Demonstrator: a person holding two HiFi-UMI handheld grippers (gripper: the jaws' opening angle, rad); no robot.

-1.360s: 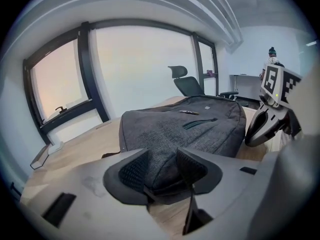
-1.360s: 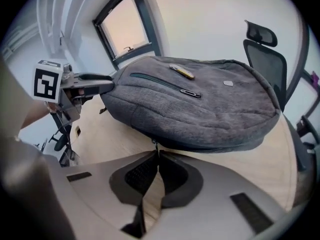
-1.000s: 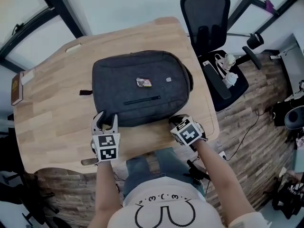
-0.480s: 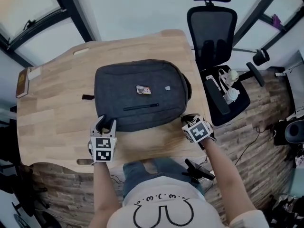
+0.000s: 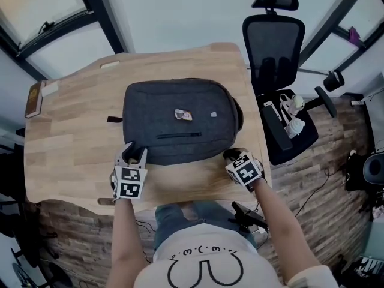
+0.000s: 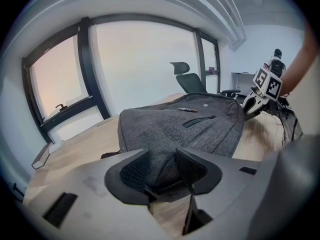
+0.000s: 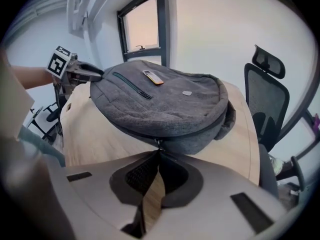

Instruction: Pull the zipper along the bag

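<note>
**Q:** Grey fabric at the fingertips: what does the right gripper (image 7: 158, 153) have?

**A:** Its jaws have just been closing and now meet on the zipper pull (image 7: 158, 143). The pull sits right at their tips, on the near edge of the backpack (image 7: 165, 99). The grip looks made. Judged from this, the pull itself has not begun.

**Q:** And beyond the fingers?

**A:** The zipper track (image 7: 191, 132) runs off to either side of the tips, round the bag's side. Further off, up and left of those tips, the left gripper (image 6: 163, 170) stands wide. Its pads appear clamped on the bag's corner fabric, anchoring it on the wooden table (image 5: 72, 137).

**Q:** Next move?

**A:** Draw the pull along the track, following its curve. Keep the anchor firm so the bag does not slide. Which side of the tips is unzipped cannot be read.
</note>
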